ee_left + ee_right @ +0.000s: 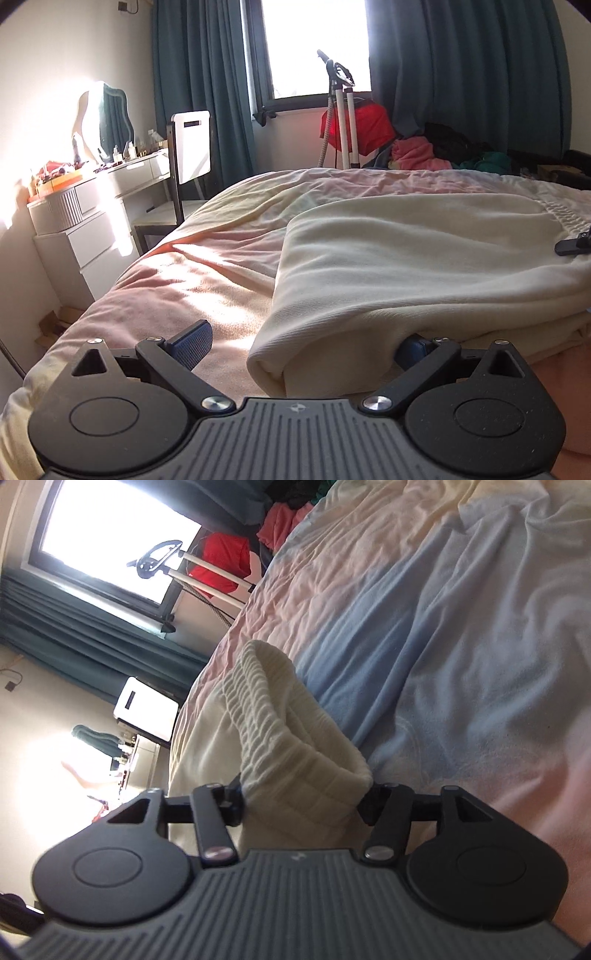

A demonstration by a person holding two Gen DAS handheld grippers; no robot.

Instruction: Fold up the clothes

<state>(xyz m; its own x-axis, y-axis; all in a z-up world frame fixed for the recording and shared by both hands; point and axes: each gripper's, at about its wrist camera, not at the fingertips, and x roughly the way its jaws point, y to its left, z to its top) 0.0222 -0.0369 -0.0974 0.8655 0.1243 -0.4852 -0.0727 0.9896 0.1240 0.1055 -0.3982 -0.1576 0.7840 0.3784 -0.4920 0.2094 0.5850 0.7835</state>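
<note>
Cream knitted fleece trousers lie partly folded on the pink-and-blue bedspread, long axis running from the doubled edge nearest the left gripper away to the ribbed elastic waistband. That waistband sits bunched between the fingers of the right gripper, which brackets it at a middling spread; whether the pads actually press the cloth I cannot tell. At the trousers' near fold, the left gripper stands wide apart, one blue pad clear on the bedspread, the other tucked under the fold's edge. My judgement: the right hand is the nearer to carry the waistband over. The fabric looks soft, thick and lightly creased.
</note>
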